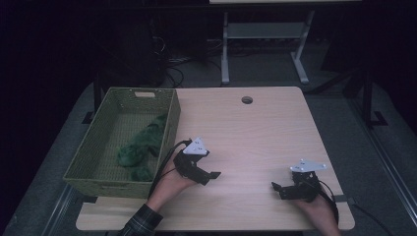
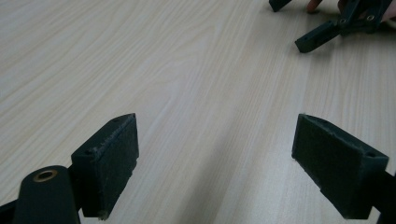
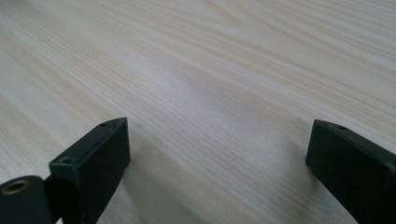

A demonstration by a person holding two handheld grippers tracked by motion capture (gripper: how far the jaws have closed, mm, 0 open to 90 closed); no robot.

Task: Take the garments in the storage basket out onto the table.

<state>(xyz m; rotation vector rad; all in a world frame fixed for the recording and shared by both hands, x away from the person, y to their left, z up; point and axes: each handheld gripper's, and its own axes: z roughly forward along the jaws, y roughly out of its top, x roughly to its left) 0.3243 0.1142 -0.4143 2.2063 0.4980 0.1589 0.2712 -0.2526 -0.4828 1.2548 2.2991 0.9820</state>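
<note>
My left gripper (image 1: 212,175) rests low over the light wooden table (image 1: 255,132), just right of the green woven basket (image 1: 169,125), and it is open with nothing between its pads (image 2: 116,158). My right gripper (image 1: 276,188) sits near the table's front right, also open and empty, with bare wood between its pads (image 3: 100,161). A dark green cloth (image 1: 140,147) lies bunched inside the basket. In the left gripper view, the other gripper (image 2: 327,28) shows far off at the top right.
The basket takes up the table's left side and overhangs its edge. A round cable hole (image 1: 247,100) lies near the table's far edge. Beyond the table stand a desk frame (image 1: 265,44) and cables on a dark floor.
</note>
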